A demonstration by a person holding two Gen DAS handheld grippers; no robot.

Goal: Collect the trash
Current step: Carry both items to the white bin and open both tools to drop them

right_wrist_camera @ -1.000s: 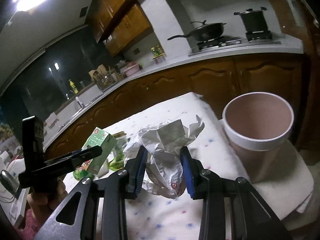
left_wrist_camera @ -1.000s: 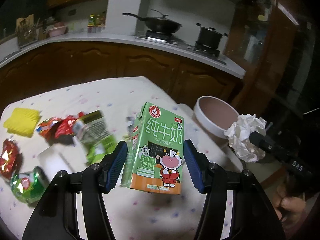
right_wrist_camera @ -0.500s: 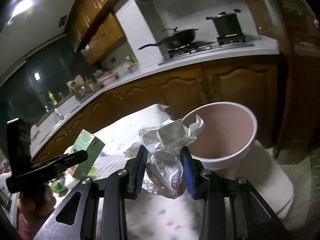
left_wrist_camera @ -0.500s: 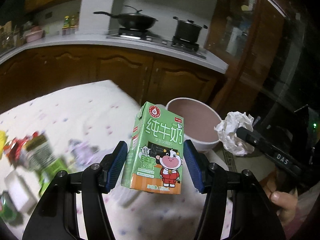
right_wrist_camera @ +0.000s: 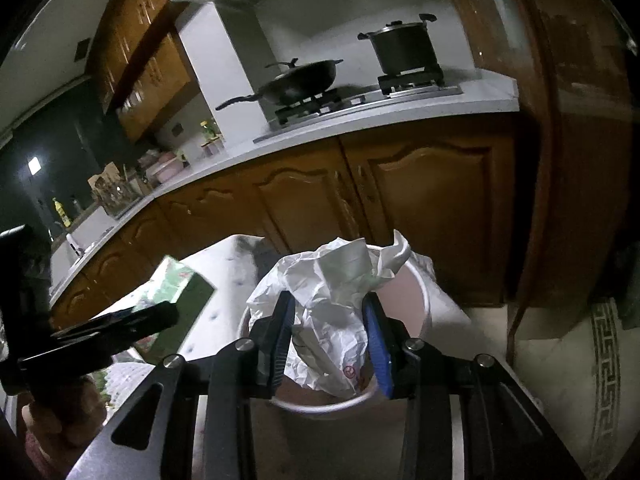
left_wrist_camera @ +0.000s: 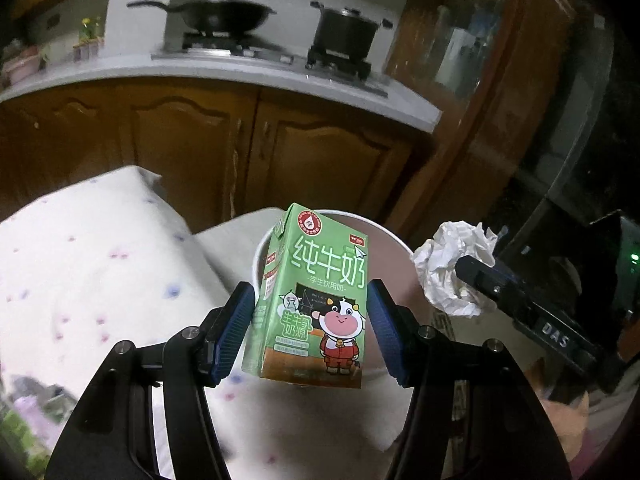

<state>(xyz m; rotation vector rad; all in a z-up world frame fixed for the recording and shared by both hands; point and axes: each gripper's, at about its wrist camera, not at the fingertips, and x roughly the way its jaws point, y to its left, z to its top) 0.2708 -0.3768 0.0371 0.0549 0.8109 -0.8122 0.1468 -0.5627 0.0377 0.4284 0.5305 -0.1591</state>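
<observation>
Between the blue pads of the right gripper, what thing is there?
The crumpled white paper sits between the right gripper's pads, pinched from both sides above the pink bin. The right wrist view shows this best.

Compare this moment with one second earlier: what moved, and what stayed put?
Both grippers swung away from the table toward the bin. The left gripper brought the milk carton in front of its opening; the right gripper carried the crumpled paper over it. Nothing was released: both grips are unchanged, and the bin stands where it was.
</observation>
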